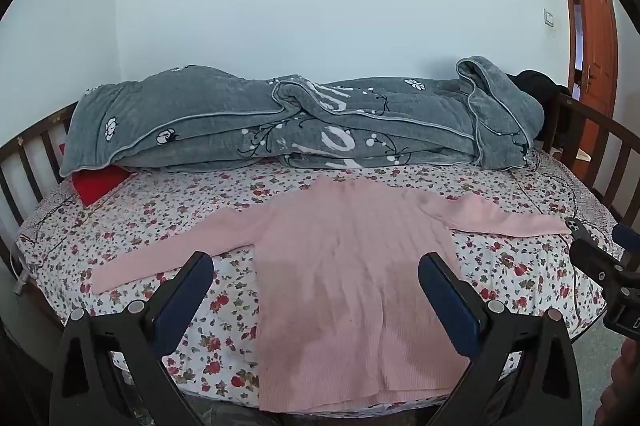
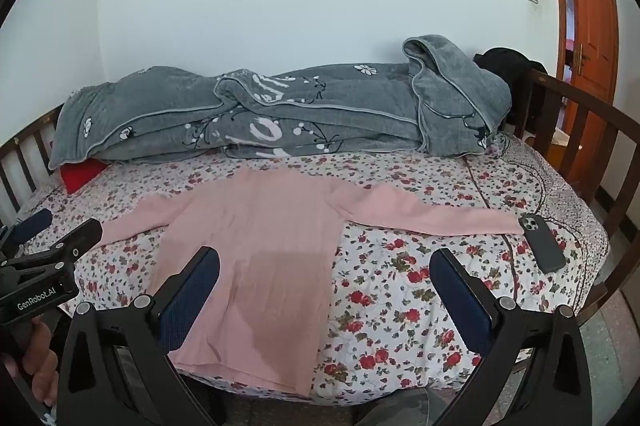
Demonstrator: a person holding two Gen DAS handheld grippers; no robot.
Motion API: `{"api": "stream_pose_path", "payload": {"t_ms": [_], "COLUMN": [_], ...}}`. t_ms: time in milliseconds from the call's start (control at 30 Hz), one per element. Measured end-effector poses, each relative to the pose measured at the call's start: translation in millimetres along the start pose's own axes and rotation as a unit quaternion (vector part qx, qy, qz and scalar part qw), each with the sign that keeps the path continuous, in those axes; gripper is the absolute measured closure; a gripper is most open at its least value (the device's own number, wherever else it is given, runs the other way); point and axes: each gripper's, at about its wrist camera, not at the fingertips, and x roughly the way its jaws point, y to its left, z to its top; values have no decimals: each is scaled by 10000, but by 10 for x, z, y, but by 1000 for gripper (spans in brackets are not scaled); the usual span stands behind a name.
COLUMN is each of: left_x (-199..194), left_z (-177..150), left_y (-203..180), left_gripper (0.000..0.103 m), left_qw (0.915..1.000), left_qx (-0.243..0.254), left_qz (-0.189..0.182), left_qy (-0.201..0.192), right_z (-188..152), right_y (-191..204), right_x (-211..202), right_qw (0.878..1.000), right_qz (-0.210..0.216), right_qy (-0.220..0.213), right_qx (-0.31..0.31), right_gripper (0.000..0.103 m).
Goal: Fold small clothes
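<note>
A pink ribbed long-sleeved sweater point(image 1: 352, 266) lies flat on the floral bed sheet point(image 1: 168, 210), sleeves spread to both sides, hem at the near edge. In the right wrist view the same sweater point(image 2: 264, 246) sits left of centre. My left gripper point(image 1: 316, 266) hovers above the sweater's lower body, jaws wide open with nothing between them. My right gripper point(image 2: 326, 262) hangs open over the sweater's right side and the sheet point(image 2: 420, 266), holding nothing. The right gripper also shows at the right edge of the left wrist view, and the left gripper point(image 2: 52, 222) at the left edge of the right one.
A rumpled grey blanket point(image 1: 304, 118) fills the far side of the bed, with a red item point(image 1: 100, 182) under its left end. A dark phone point(image 2: 542, 242) lies by the right sleeve's cuff. Wooden rails point(image 2: 580, 146) ring the bed. An orange door point(image 2: 588, 26) stands at the right.
</note>
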Motion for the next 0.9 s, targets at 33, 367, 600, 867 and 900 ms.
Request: {"api": "stream_pose_path", "payload": {"t_ms": [33,367,600,867,900], "left_x": [0,-18,-31,-35,-37], "left_z": [3,-14,-42,-49,-51], "left_y": [1,45,28,12,13], "left_gripper": [0,0,0,0,0], "left_qw": [10000,10000,10000,10000,10000], "left_qx": [3,-81,-70,-61,-60], "left_qz": [16,-11,-18,5,7], "left_qy": [4,-13,-19,-16,-16], "right_z": [2,-14,-20,-25,-24], "right_y": [7,-12,-14,-20,-21], "right_x": [4,21,23,21,23], "right_qw": [10000,10000,10000,9999,10000], "right_qz": [-1,56,61,67,67], "right_qy": [5,31,31,22,22], "right_qx": [3,51,63,72,70], "right_gripper": [0,0,0,0,0]}}
